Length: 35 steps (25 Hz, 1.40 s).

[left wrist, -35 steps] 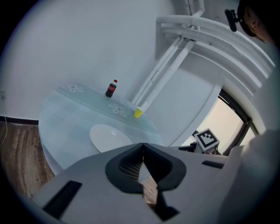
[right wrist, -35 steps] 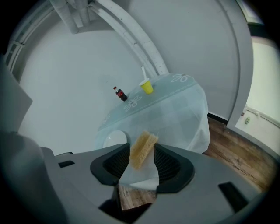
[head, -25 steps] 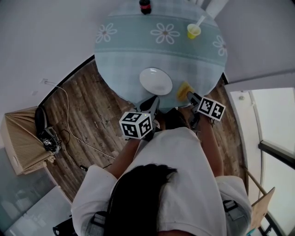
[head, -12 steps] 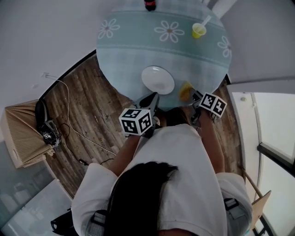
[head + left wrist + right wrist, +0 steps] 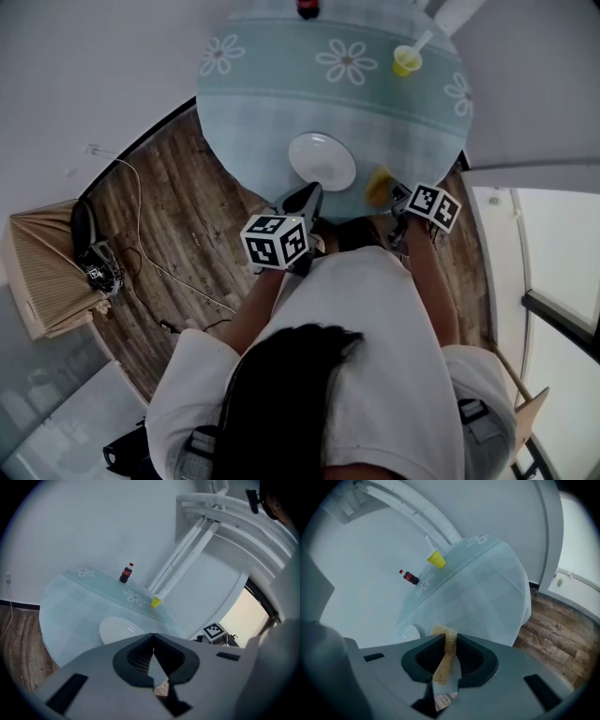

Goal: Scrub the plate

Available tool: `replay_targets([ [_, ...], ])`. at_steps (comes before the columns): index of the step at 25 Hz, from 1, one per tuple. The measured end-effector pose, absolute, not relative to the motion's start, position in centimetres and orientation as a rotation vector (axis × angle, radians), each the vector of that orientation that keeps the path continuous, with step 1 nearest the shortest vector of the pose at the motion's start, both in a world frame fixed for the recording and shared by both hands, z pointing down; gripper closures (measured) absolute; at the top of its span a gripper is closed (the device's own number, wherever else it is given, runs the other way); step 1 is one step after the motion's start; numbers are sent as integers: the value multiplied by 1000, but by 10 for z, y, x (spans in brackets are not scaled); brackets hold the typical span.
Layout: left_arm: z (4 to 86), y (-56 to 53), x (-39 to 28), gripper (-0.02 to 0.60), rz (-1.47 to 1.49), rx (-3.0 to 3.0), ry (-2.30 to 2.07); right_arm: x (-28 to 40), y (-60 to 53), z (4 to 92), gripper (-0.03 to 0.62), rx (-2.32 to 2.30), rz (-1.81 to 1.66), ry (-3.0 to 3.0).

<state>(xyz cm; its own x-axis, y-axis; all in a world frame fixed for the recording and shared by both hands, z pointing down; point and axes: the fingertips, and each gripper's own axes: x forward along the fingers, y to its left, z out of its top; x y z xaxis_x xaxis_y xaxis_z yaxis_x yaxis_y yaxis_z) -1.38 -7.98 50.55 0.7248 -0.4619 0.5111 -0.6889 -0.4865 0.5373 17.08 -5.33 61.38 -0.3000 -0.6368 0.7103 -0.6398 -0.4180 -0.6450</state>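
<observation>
A white plate (image 5: 322,160) lies on the round table (image 5: 262,103), near its front edge; it also shows in the left gripper view (image 5: 117,629). To its right lies a yellow sponge (image 5: 378,186). My right gripper (image 5: 394,195) has just been closing its jaws, and the sponge (image 5: 449,644) now stands pinched between the pads. My left gripper (image 5: 307,197) is shut on nothing and hovers just in front of the plate, its jaws (image 5: 152,641) meeting in a thin line.
A yellow cup (image 5: 405,62) with a straw stands at the table's far right and a dark cola bottle (image 5: 307,8) at the far edge. A cable (image 5: 141,253) and a tan box (image 5: 42,281) lie on the wooden floor at left.
The right gripper has come a little lower onto the sponge at the table's front edge. The left gripper and the plate have stayed where they were.
</observation>
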Motion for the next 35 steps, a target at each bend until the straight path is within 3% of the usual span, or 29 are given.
replay_targets([
  [22, 512, -97, -52, 572, 320, 2076, -979, 159, -65, 606, 535, 1809, 1802, -1754],
  [35, 538, -108, -82, 572, 457, 1959, -1119, 162, -98, 573, 535, 1833, 1495, -1900],
])
